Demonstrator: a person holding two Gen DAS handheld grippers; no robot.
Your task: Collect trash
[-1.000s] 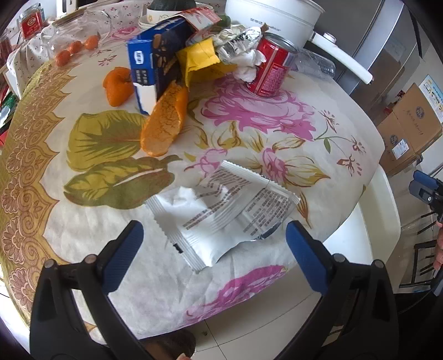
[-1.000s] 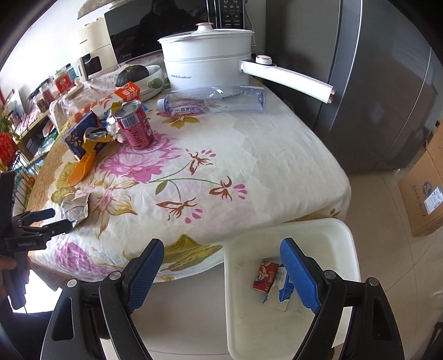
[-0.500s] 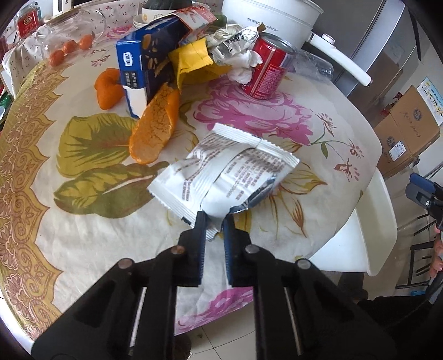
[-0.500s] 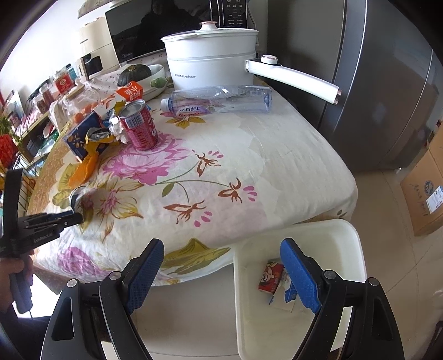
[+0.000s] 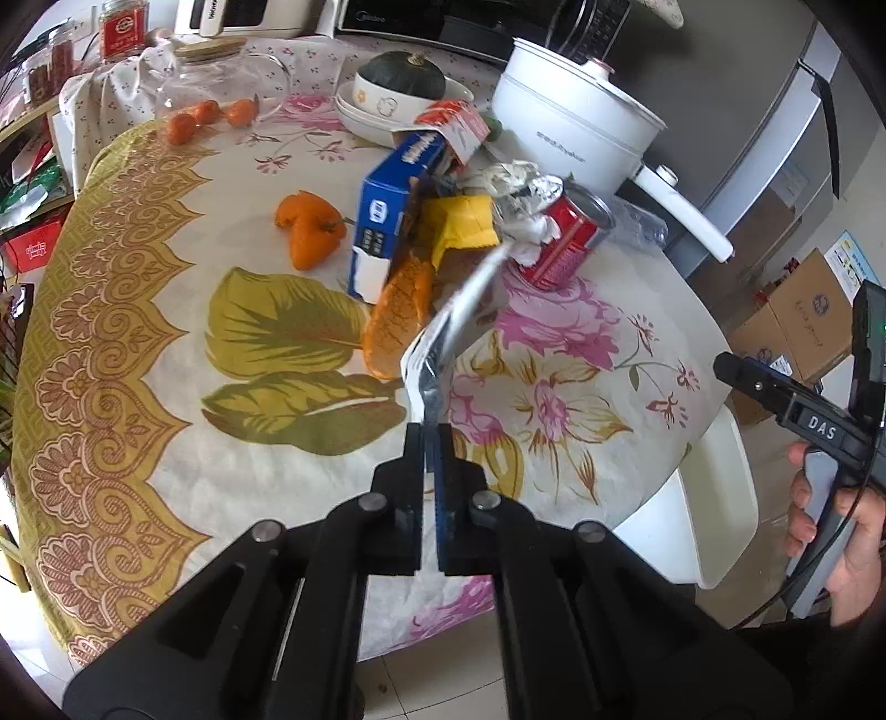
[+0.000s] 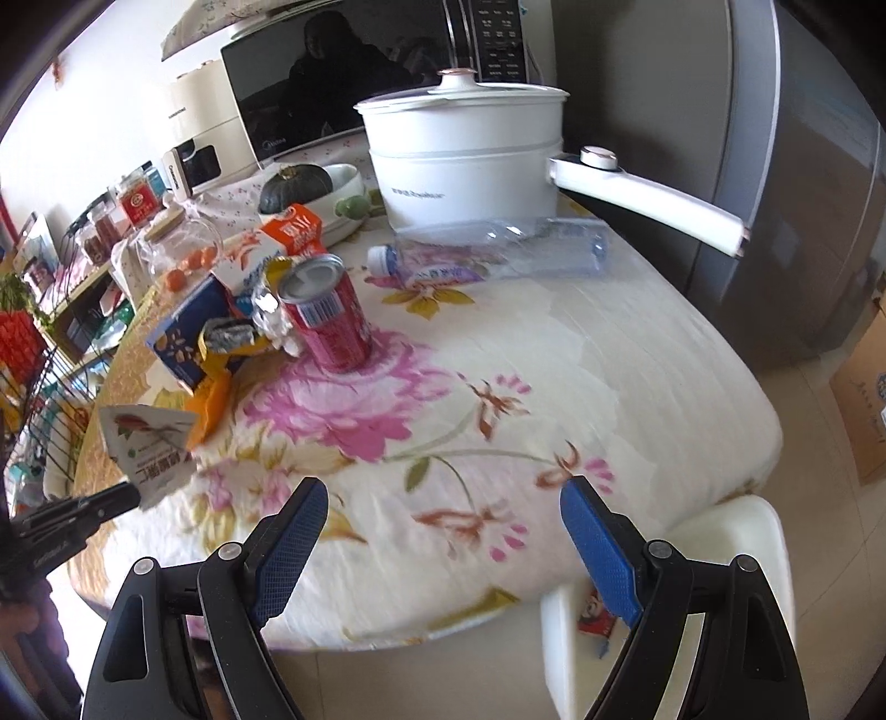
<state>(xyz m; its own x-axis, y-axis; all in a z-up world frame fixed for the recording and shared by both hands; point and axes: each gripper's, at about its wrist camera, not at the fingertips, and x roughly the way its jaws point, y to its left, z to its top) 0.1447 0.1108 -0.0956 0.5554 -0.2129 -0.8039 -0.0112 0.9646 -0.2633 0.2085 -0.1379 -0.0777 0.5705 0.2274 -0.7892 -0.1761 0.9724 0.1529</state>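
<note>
The left tongs [image 5: 431, 437], wide open around the white snack wrapper [image 5: 454, 327] a second ago, have now clamped shut on its near edge and lifted it off the table [image 5: 166, 354], so it hangs edge-on above the floral cloth. The right tongs [image 6: 443, 531] stay open and empty, now out over the table beside the white bin [image 6: 742, 531]. The carry to that bin looks next, while the red can [image 6: 326, 318] and the clutter behind it wait.

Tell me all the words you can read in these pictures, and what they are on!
"DAS": on the right gripper.
"Midea": on the microwave, small.
White pot: grey brand word, too blurred to read.
Wrapper in the left gripper: Chinese print, blurred.
Red can, blue box, bottle: labels too small.
</note>
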